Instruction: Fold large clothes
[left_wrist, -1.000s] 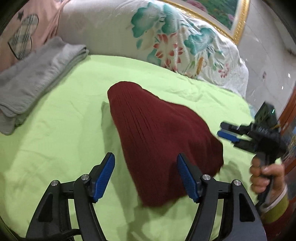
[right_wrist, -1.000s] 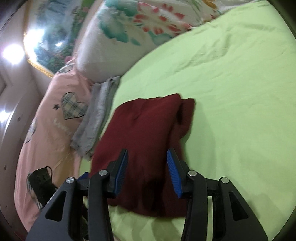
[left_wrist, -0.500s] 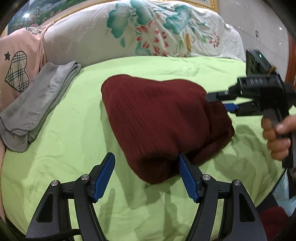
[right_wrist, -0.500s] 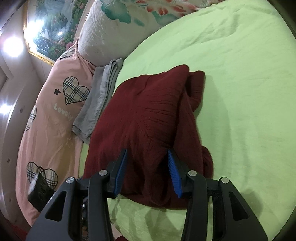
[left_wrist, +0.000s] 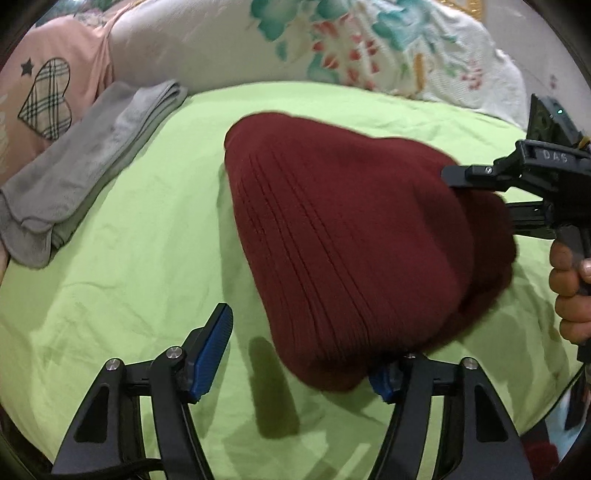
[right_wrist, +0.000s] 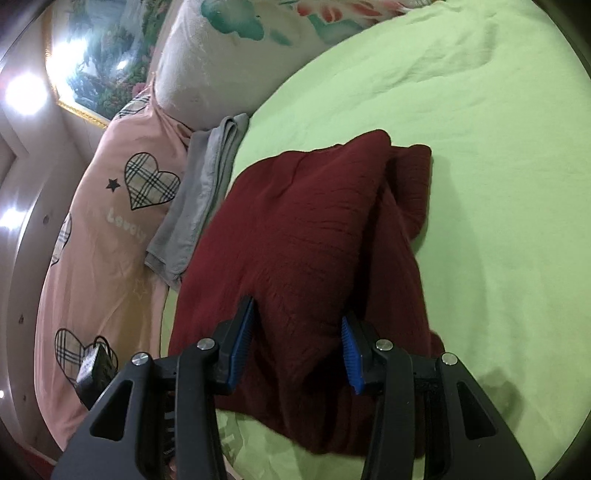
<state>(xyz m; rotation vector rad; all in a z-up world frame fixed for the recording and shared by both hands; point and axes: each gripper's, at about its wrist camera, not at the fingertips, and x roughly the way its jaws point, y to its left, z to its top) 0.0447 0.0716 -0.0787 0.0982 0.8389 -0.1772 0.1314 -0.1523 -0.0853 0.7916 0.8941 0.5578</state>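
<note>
Dark red sweater (left_wrist: 343, 236), folded, lies mid green bedsheet (left_wrist: 122, 266), near grey folded towel (left_wrist: 85, 170). Left gripper (left_wrist: 303, 350) jaws just been closing, sweater edge between, left pad clear: not gripping. Right gripper (right_wrist: 297, 343) straddles sweater bulk; grip can't tell.

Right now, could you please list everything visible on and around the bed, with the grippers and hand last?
Sweater: one, dark red, folded, middle of the sheet.
Sheet: one, lime green, covering the bed.
Folded cloth: one, grey, at the sheet's edge beside the pink bedding.
Pink bedding: one, plaid hearts, next to the grey cloth.
Floral pillow: one, white with flowers, at the head.
Framed picture: one, gilt frame, on the wall.
Left gripper: black, blue pads, jaws just closing around the sweater's near edge.
Right gripper: black, blue pads, sweater between them.
Hand: one, holding the right gripper.
</note>
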